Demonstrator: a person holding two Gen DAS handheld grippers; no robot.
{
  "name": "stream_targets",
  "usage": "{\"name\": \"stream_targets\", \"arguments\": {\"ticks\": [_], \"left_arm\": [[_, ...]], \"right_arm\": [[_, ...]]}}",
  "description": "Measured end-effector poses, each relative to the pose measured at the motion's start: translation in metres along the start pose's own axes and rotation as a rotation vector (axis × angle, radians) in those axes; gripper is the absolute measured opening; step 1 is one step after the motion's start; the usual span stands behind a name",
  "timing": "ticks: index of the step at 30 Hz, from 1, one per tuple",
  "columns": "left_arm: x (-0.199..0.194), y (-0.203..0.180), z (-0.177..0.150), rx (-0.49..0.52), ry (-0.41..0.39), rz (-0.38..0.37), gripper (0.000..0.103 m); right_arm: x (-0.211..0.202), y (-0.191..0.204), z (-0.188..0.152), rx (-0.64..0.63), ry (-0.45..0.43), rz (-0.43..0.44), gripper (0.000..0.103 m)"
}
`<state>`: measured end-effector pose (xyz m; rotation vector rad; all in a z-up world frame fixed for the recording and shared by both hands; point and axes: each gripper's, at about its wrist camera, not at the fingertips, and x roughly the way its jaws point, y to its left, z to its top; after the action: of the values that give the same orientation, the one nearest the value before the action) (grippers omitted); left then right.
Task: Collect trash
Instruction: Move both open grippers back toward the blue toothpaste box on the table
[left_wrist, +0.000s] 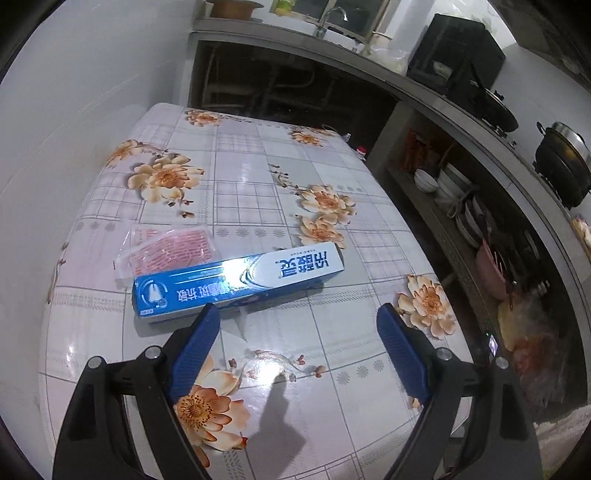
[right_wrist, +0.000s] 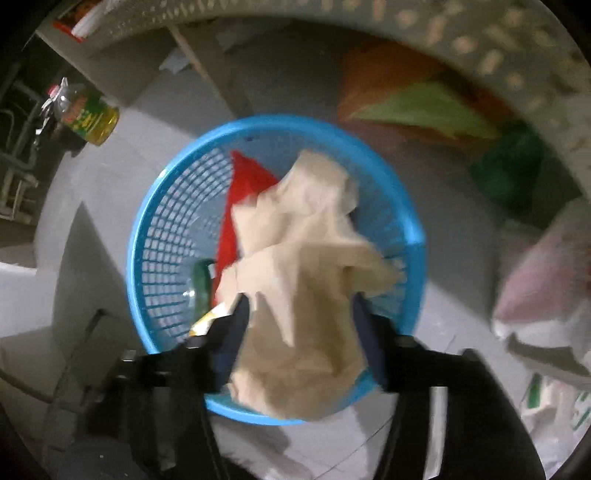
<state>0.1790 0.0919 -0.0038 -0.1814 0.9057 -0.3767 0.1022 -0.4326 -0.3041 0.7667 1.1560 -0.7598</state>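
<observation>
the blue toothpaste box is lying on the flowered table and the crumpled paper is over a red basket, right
Not quite: the basket is blue, as the right wrist view shows; only a scrap inside it is red. The toothpaste box does lie on the flowered table, and the crumpled paper is over the basket.

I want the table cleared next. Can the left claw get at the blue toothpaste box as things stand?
Probably yes. The left claw is open and empty just short of the blue toothpaste box, which lies flat on the table. Nothing sits between them; only a pink wrapper is tucked behind the box.
</observation>
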Motion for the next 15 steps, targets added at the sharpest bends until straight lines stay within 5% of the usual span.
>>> {"name": "stream_targets", "arguments": {"ticks": [8, 15], "left_arm": [[-0.002, 0.013, 0.0, -0.015, -0.031, 0.014, 0.085], [-0.018, 0.034, 0.011, -0.034, -0.115, 0.065, 0.084]], "right_arm": [[-0.042, -0.01, -0.013, 0.031, -0.093, -0.016, 0.065], [-0.136, 0.038, -0.037, -0.09, -0.226, 0.138, 0.067]]}}
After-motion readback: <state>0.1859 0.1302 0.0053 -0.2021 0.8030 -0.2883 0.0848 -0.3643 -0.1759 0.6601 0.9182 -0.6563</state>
